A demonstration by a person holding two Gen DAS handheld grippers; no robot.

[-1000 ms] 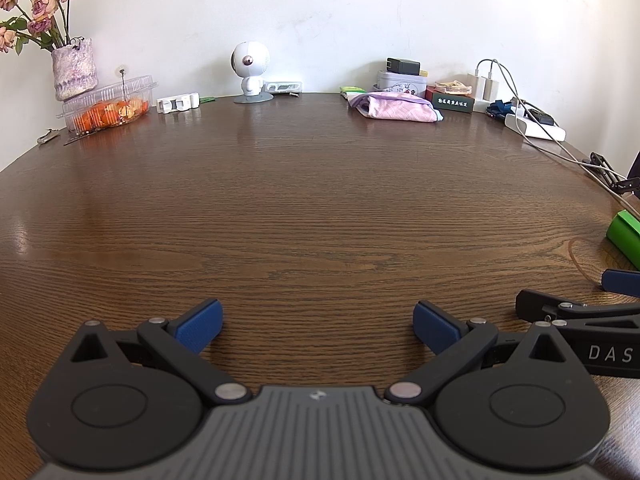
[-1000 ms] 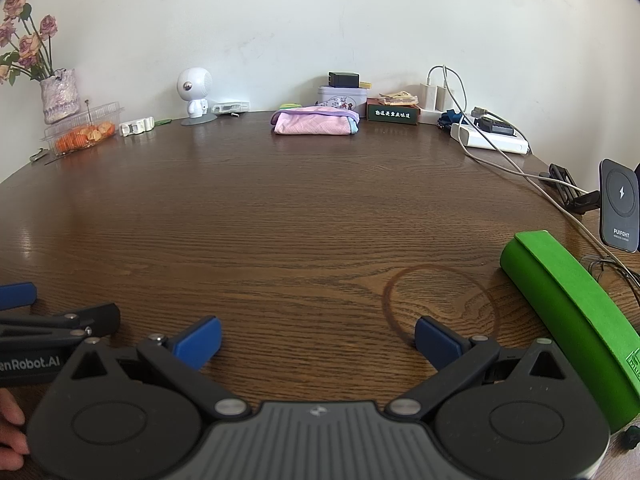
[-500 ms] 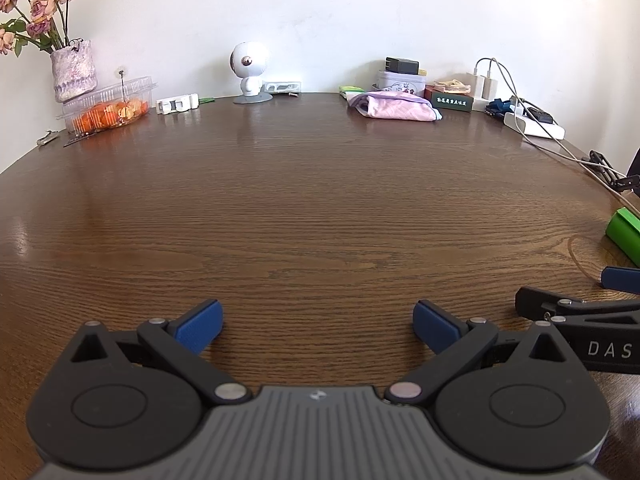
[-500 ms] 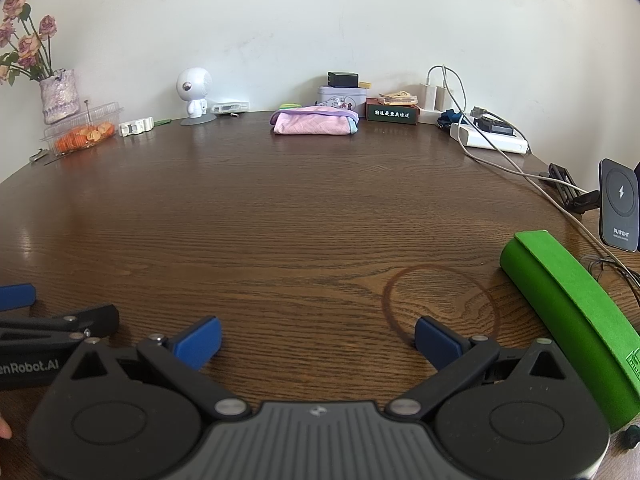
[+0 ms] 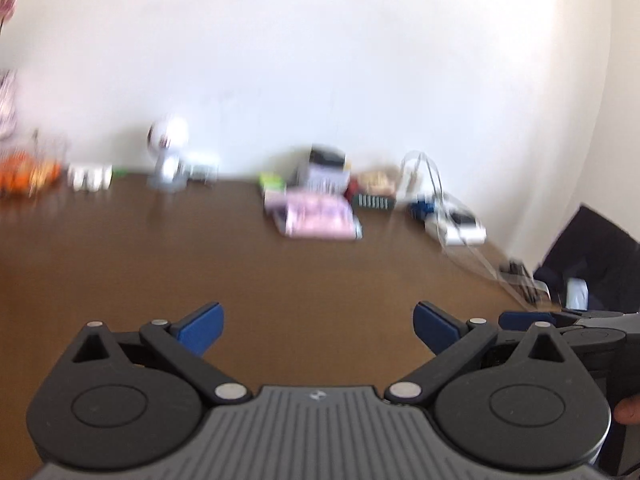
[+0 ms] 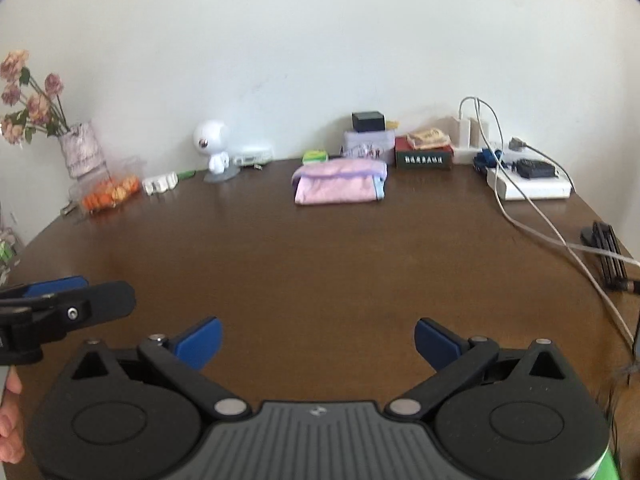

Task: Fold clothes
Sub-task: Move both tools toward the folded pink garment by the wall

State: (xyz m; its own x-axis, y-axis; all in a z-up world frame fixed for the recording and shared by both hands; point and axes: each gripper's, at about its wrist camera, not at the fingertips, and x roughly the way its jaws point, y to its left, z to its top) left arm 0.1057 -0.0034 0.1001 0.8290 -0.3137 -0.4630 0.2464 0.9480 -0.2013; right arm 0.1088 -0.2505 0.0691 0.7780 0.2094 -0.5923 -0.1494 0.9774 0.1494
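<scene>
Claws (image 6: 318,340) agape; folded pink cloth (image 6: 340,186) lies crosswise.

A dark wooden worktop (image 6: 320,248) runs back to a white wall (image 6: 320,40). Along its far edge, from the left, stand a vase of dried roses (image 6: 80,152), a clear box of orange fruit (image 6: 108,194), a small white robot figure (image 6: 214,152), a lilac tin (image 6: 368,146) with a black box (image 6: 368,121) on top, and a dark box with white lettering (image 6: 424,158). At the right a white power strip (image 6: 528,188) trails white cables (image 6: 560,240) across the wood.
</scene>
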